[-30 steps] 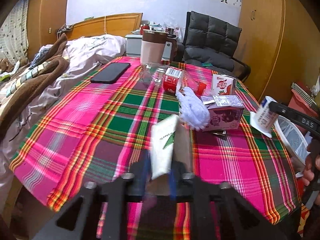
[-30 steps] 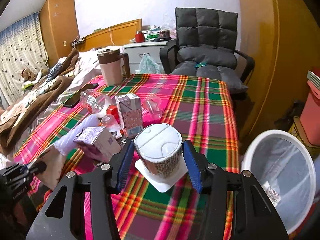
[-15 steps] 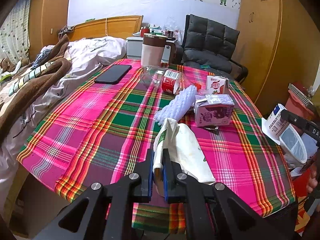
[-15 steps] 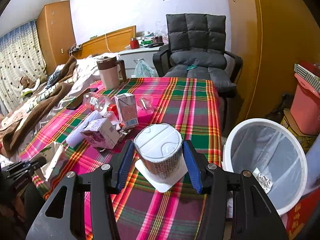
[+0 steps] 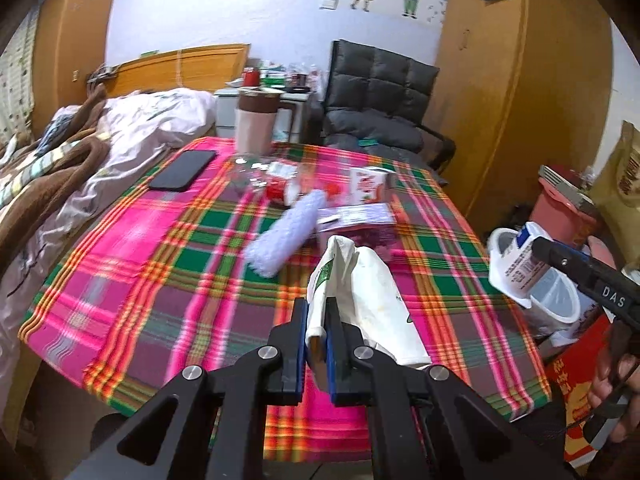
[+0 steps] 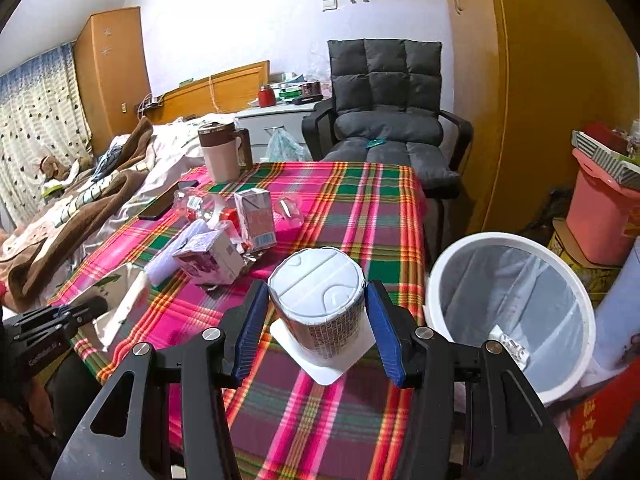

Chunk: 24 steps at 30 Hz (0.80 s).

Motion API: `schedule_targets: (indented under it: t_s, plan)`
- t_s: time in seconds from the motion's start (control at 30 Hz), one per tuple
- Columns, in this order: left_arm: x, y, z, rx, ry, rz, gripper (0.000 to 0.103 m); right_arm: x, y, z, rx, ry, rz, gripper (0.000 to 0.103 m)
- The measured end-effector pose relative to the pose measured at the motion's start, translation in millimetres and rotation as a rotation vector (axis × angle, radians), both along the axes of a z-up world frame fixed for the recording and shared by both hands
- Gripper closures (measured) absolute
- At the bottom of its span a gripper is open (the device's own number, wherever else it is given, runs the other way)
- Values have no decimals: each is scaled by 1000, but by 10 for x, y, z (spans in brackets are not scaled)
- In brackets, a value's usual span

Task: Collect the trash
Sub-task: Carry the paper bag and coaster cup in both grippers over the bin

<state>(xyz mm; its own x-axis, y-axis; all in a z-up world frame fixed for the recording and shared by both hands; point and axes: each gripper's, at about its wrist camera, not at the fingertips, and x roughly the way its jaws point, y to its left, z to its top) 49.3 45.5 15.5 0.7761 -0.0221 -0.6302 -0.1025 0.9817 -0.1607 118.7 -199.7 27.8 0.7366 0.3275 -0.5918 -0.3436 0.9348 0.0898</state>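
— What is changing from a second ago?

— The left tool (image 5: 316,320) is now lifting the white paper bag (image 5: 360,296) off the counter (image 5: 160,260); a second ago the bag was lying flat on the plaid cloth. Its blue pads are pinched right down on the bag's folded edge, and the rest of the bag is hanging to the right. The right tool (image 6: 316,320) is gripping the upturned instant-noodle cup (image 6: 316,304) as before, jaws about half apart with the pads pressing its sides, but it is sitting nearer the white bin (image 6: 508,312) than it was.

— What else is lying around?

— Further back on the counter a purple carton (image 6: 212,258) is lying on its side, touching a knobbly white roll (image 5: 284,232). Behind them a small carton (image 6: 256,220) is standing upright, with a plastic bottle (image 6: 200,206) lying just beside it. A black phone (image 5: 182,170) and a lidded mug (image 6: 220,152) are sitting toward the far left corner.

— Is anything blocking the way?

— The bin is standing on the floor just off the counter's right edge, mouth tilted toward the cup, with a scrap of wrapper (image 6: 510,346) inside. A pink tub (image 6: 600,216) is crowding the floor behind it. The near part of the cloth is lying bare in front of both tools.
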Motion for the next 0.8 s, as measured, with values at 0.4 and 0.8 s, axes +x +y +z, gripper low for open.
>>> schedule_targets:
  t_s: [0.4,0.8]
  plan:
    - [322,-696,92,10,-12,-181,96,-105,-339,19,1,-7,-86,50]
    - [685,-1276,102,13,-4,-311,96,-99,-709,-20,9,-2,-170,50]
